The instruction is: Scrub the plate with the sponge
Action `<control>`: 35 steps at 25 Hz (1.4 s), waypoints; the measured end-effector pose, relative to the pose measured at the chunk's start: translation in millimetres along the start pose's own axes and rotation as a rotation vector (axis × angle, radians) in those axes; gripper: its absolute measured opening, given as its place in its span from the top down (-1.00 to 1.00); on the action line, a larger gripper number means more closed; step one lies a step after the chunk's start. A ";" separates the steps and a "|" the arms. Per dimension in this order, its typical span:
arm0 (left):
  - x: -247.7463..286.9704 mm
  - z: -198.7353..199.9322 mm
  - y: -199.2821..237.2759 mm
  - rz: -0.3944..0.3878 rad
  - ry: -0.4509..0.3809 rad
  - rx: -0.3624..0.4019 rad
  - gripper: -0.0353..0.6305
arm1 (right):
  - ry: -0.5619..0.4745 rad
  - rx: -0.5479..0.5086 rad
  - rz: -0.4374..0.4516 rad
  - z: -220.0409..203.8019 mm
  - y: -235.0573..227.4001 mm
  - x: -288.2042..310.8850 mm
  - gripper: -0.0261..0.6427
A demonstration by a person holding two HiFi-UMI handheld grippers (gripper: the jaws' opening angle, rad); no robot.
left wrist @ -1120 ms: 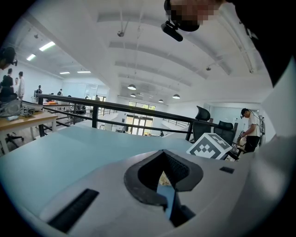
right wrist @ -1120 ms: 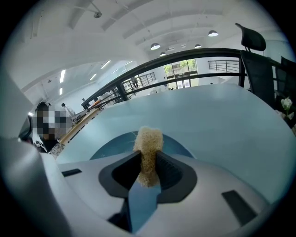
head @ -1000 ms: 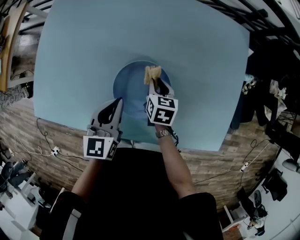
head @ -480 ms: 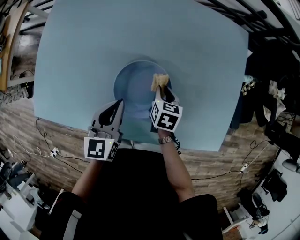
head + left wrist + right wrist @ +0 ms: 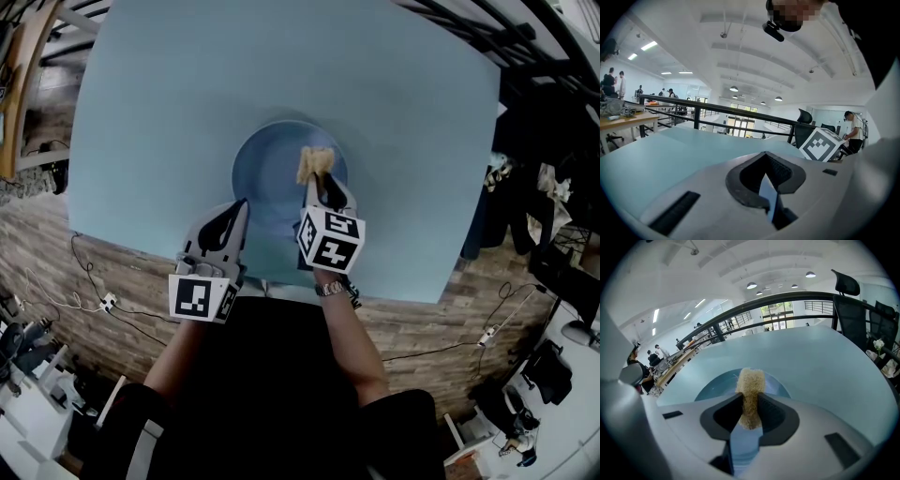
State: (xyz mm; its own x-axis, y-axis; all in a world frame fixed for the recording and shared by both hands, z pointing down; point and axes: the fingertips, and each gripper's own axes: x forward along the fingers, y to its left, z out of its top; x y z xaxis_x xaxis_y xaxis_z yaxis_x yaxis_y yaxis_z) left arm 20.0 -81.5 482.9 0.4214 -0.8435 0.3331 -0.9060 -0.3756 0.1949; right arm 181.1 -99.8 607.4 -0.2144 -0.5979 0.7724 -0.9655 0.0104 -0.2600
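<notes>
Now the sponge [image 5: 314, 161], clamped in the right tool [image 5: 319, 181], has swept from the plate's [image 5: 265, 173] 1 to 2 o'clock, so scrubbing is under way, the left tool [image 5: 234, 204] closed on the rim.

The hand-held gripper [image 5: 764, 154], jaws together and empty, faces the blue table [image 5: 670, 150].
</notes>
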 end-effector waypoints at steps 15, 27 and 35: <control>-7.1 -0.8 27.5 0.031 0.005 -0.021 0.89 | 0.073 -0.071 0.152 -12.9 91.2 26.9 0.67; -10.3 -4.7 39.0 0.054 0.013 -0.030 0.89 | 0.138 -0.101 0.176 -27.7 107.5 46.1 0.67; -11.0 -6.2 34.5 0.043 0.014 -0.025 0.89 | 0.128 -0.087 0.158 -26.1 96.9 45.7 0.67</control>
State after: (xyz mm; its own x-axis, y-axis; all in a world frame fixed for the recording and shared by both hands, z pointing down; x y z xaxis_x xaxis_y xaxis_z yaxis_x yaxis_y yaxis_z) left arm -15.6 -82.8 491.7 0.3827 -0.8532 0.3543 -0.9221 -0.3292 0.2034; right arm 74.0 -105.2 632.6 -0.3758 -0.4766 0.7947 -0.9263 0.1682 -0.3372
